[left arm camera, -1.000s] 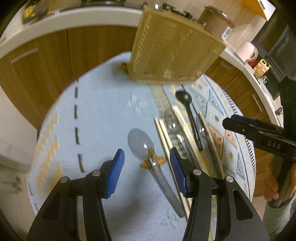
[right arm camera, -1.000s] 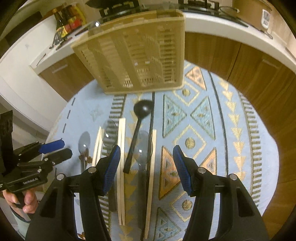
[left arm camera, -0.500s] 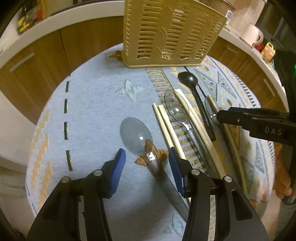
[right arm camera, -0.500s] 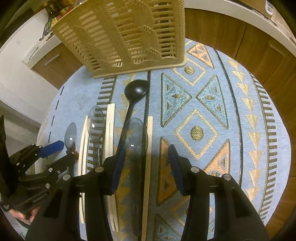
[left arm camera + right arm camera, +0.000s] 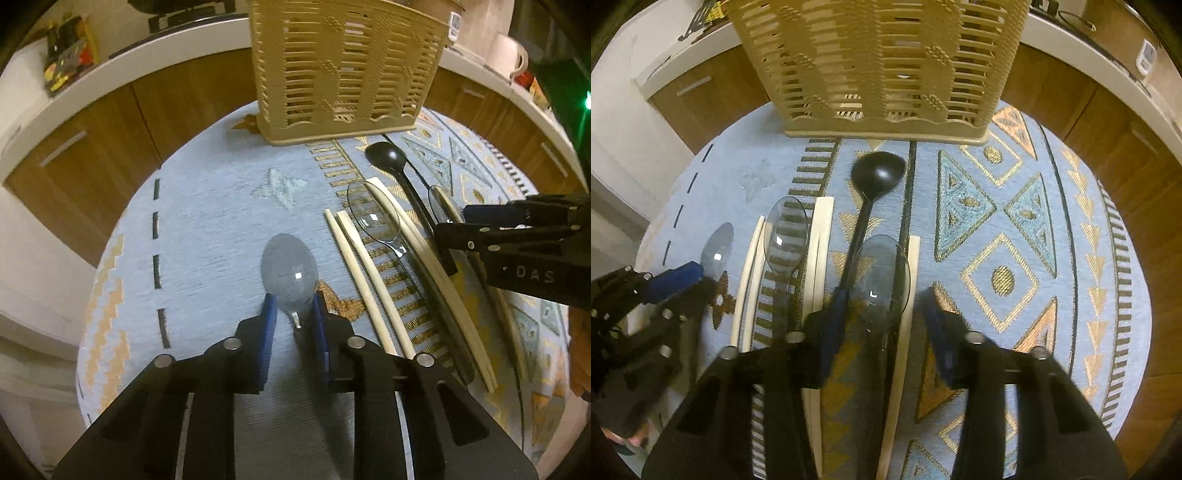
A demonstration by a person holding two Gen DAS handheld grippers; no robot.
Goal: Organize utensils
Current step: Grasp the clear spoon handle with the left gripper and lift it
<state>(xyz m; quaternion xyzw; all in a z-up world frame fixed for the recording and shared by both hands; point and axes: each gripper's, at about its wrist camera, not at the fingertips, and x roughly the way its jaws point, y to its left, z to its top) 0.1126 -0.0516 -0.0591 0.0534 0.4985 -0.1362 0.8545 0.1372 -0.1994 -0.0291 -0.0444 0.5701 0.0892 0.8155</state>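
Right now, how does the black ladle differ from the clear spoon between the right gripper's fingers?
The black ladle is opaque with a small round bowl; the clear spoon is see-through with a larger oval bowl. The ladle's bowl lies nearer the basket. Both lie flat on the patterned cloth, bowls toward the basket.

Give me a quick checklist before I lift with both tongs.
1. Left tongs astride the small clear spoon at its neck: ok, jaws closing around it.
2. Left grip firm: cannot tell; pad contact is not clear.
3. Right tongs around one utensil only: not ok. The large clear spoon and a chopstick both lie between the closing jaws, and the black ladle handle runs against the left pad.
4. Basket upright behind the utensils: ok.
5. The two tongs apart from each other: ok.
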